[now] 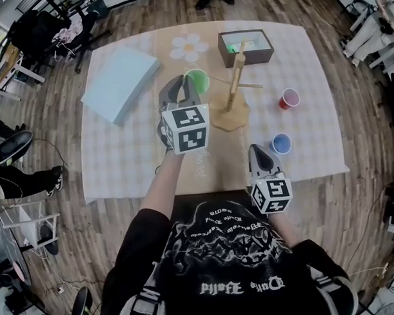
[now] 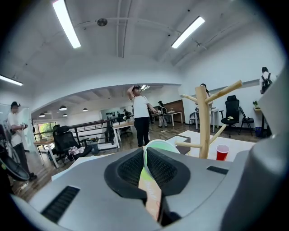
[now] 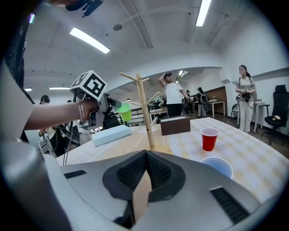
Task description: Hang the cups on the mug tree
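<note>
Left gripper (image 1: 181, 82) pinches green cup (image 1: 201, 80) by rim, near mug tree (image 1: 234, 81).

The table (image 1: 119, 159) lies under both tongs. The left gripper (image 1: 183, 83) is out over the table's middle, with the held cup (image 1: 199, 79) between its jaws at its tip. Just right of that tip stands the mug tree (image 1: 235, 78), upright on the table, with the held cup near its post. Behind the tree, at the far edge, sits the open box (image 1: 248, 59). Well to the left gripper's left lies the flat box (image 1: 120, 82). The right gripper (image 1: 259, 149) is close to the near edge, in front of the tree. The near cup (image 1: 281, 143) stands just right of its tip. The far cup (image 1: 288, 99) stands beyond that, right of the tree.
</note>
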The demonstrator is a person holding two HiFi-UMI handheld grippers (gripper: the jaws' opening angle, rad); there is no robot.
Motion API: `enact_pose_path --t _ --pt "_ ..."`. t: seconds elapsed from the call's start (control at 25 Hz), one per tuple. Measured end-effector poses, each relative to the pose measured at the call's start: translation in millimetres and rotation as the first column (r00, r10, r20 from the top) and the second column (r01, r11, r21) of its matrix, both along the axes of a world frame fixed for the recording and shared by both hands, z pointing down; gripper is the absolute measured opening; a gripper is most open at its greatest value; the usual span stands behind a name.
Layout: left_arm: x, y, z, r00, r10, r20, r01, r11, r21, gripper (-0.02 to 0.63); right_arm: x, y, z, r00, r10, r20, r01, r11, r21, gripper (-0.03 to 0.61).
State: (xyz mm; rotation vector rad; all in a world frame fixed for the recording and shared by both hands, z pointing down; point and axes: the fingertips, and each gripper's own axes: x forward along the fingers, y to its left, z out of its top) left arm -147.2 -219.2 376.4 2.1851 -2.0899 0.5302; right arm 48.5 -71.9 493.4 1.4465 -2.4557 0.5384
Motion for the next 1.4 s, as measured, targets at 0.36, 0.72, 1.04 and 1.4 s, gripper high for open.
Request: enact_pose_path --t 0.36,0.72,1.04,1.4 --pt "32 1 -12 0.996 0.041 0.084 -0.046 0.998 0.052 0.041 14 1 -1 1.000 -0.007 -0.006 0.007 1.000 0.013 0.008" --pt "43 12 -13 0.994 0.023 0.111 -0.031 0.997 0.068 0.041 21 0 -2 0.999 -0.034 -0.006 0.034 0.999 0.025 0.008" --pt "59 19 -12 0.991 0.028 0.128 -0.039 0.995 0.089 0.041 28 -4 -2 0.998 -0.056 -0.006 0.057 0.998 0.033 0.008" --pt "73 23 -13 0.983 0.074 0.166 -0.095 0.988 0.123 0.044 33 -11 -2 0.998 -0.068 -0.014 0.069 0.997 0.044 0.008"
